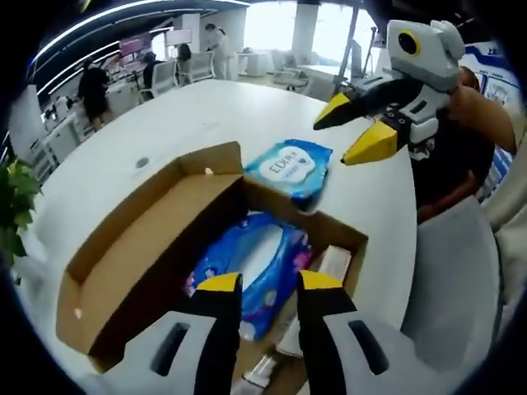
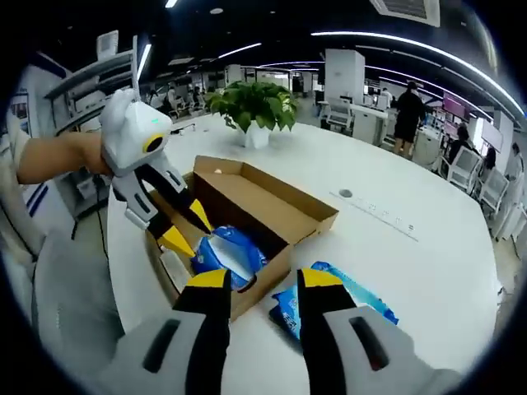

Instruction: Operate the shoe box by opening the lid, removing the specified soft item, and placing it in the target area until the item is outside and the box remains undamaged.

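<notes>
The shoe box (image 1: 156,247) lies open on the white desk (image 1: 165,123), lid folded back, a blue soft pack (image 1: 263,271) still inside. Another blue pack (image 1: 290,169) rests on the desk just beside the box's far edge. The left gripper (image 1: 270,284) hovers spread above the inner pack; the right gripper (image 2: 262,280), also spread, hangs empty. Judged: extraction under way; next, lower and pinch the pack without snagging cardboard.

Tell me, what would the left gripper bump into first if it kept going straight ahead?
Probably the blue soft pack lying inside the open shoe box. The left gripper points down at it with open jaws, though depth is hard to judge.
</notes>
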`<state>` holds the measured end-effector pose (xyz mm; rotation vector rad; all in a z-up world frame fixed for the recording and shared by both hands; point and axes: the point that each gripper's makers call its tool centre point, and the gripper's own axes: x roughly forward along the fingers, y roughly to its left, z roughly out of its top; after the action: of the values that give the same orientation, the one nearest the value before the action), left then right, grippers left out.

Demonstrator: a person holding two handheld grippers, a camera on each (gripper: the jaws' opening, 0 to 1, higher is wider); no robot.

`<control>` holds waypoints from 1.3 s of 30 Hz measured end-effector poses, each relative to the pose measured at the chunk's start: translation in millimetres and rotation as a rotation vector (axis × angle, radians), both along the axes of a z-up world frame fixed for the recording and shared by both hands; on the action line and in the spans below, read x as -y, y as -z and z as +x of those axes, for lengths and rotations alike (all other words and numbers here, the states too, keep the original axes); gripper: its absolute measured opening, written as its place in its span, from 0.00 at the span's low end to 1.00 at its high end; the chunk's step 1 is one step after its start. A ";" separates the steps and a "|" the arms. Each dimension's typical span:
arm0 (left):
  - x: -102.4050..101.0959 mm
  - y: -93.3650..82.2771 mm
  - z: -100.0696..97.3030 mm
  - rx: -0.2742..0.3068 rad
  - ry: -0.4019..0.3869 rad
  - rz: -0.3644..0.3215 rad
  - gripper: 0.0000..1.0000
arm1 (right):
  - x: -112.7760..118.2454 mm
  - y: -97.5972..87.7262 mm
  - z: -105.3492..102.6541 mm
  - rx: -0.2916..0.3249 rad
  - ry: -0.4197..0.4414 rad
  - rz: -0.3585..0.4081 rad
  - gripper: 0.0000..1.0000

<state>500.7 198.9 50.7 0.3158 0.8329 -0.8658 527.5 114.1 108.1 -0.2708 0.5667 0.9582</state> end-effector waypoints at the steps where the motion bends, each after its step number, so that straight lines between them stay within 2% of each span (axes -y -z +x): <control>1: 0.9 1.8 -0.1 0.003 0.013 0.003 0.24 | -3.3 2.2 0.0 -0.006 -0.010 -0.004 0.27; 4: 2.2 7.9 0.9 0.005 0.047 0.021 0.24 | -13.3 10.2 -1.7 -0.018 -0.058 -0.032 0.22; 8: 6.2 12.5 4.0 0.020 0.098 0.040 0.24 | -26.6 20.9 -1.1 -0.014 -0.109 -0.071 0.23; 14: 9.7 26.1 5.8 -0.023 0.129 0.049 0.21 | -44.1 37.9 1.8 -0.009 -0.163 -0.128 0.22; 19: 9.6 30.9 7.1 -0.033 0.140 0.058 0.18 | -54.8 51.3 4.5 0.014 -0.201 -0.184 0.21; 25: 7.6 38.8 8.8 -0.043 0.156 0.077 0.15 | -63.7 63.2 11.9 0.036 -0.207 -0.219 0.19; 28: 7.1 40.6 9.9 -0.035 0.173 0.088 0.13 | -64.9 70.2 15.8 0.026 -0.186 -0.233 0.15; 31: 7.6 43.6 10.8 -0.019 0.197 0.106 0.09 | -69.0 73.6 19.1 0.015 -0.158 -0.223 0.12; 39: 8.6 45.5 4.5 -0.019 0.238 0.119 0.00 | -76.8 84.4 26.2 0.015 -0.152 -0.253 0.08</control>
<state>505.2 190.3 5.2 0.5193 0.8778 -1.0437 553.7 190.9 23.8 -0.5529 0.6616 1.0304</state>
